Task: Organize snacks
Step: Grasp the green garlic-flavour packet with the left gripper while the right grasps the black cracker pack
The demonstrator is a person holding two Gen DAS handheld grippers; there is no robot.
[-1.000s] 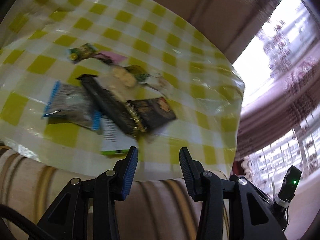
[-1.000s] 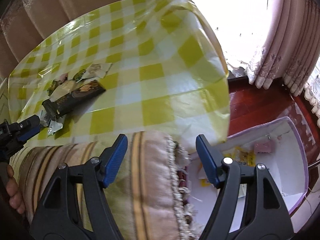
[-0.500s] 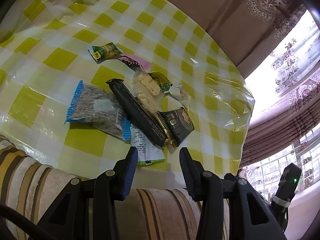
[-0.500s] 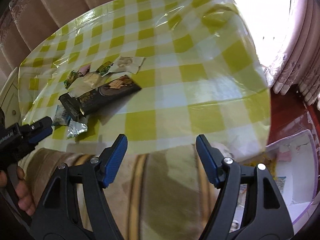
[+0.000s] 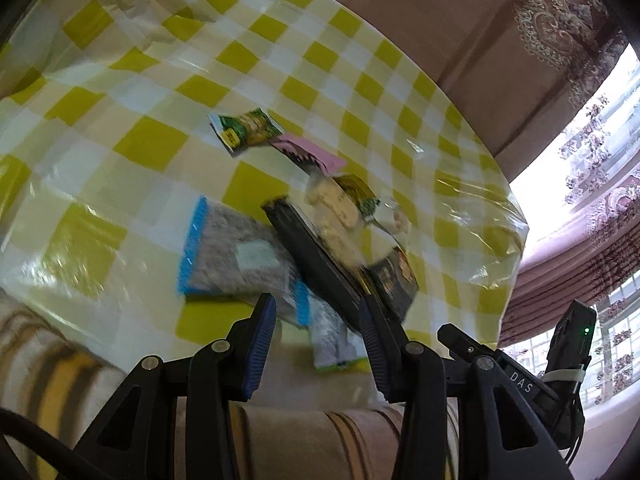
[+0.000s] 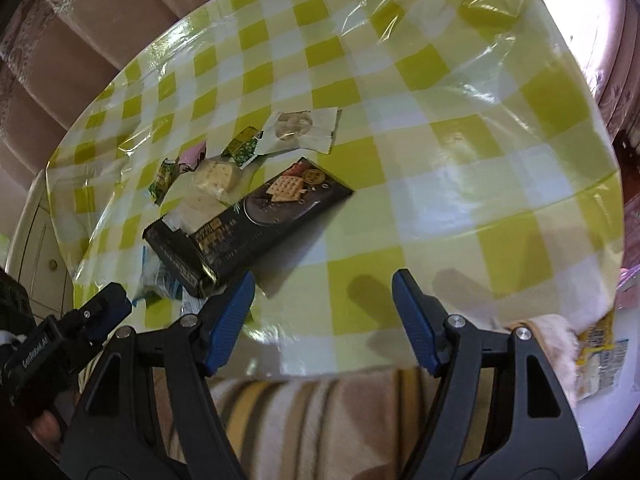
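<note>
Yellow-and-white checked plastic sheeting covers the tabletop (image 6: 460, 152), glossy and creased, and the snacks lie in a loose heap on it. From the right wrist view, the long dark cracker pack (image 6: 256, 216) sits ahead and to the left of the right gripper (image 6: 324, 320), its near end just beside the left blue pad. The right jaws stand wide open with nothing between them, only bare cloth and their own shadows. Past the dark pack lie a pale cracker packet (image 6: 212, 178), a white wrapper (image 6: 300, 128), and small green sachets (image 6: 244, 146).

In the left wrist view, the left gripper (image 5: 316, 340) hangs over the near edge of the heap, jaws partly open and holding nothing. A white-and-green sachet (image 5: 334, 340) shows in the gap between the pads, lying flat on the cloth below them. Just beyond sits a grey speckled bag with blue sealed ends (image 5: 236, 260), partly under the dark cracker pack. A green sachet (image 5: 246, 130) and a pink wrapper (image 5: 308, 154) lie farther off.

A striped beige cloth (image 6: 304, 412) fills the foreground under both grippers.
</note>
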